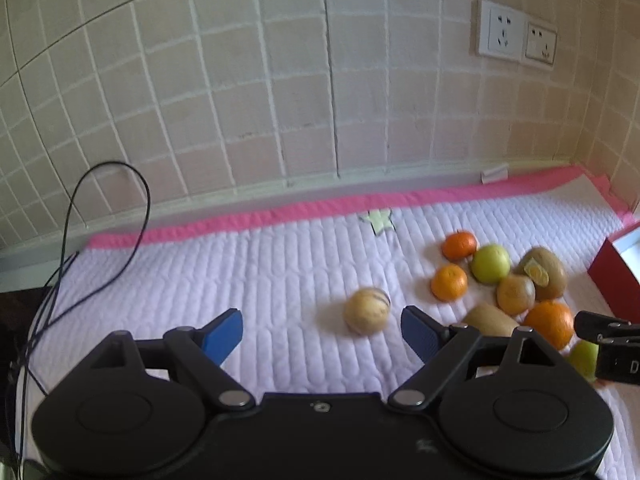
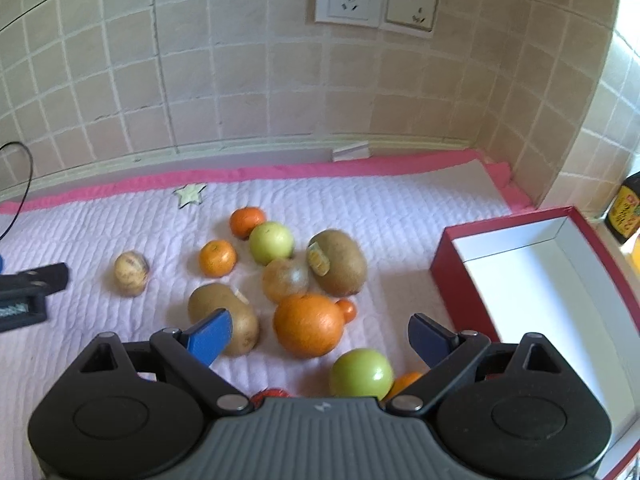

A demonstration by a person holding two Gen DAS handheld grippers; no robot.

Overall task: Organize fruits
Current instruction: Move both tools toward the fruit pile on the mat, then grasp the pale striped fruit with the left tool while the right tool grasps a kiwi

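Fruit [image 2: 308, 324] lies clustered on the quilted mat [image 2: 80, 232] near its right edge beside the red box [image 2: 456, 280], with the left gripper [image 1: 322, 330] and right gripper [image 2: 320, 334] both spread wide, holding nothing.

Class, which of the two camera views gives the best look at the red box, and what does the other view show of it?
The right wrist view shows the red box best: its red walls, white inside and open top are all visible, right of the fruit. The left wrist view catches only a red corner at the frame's right edge.
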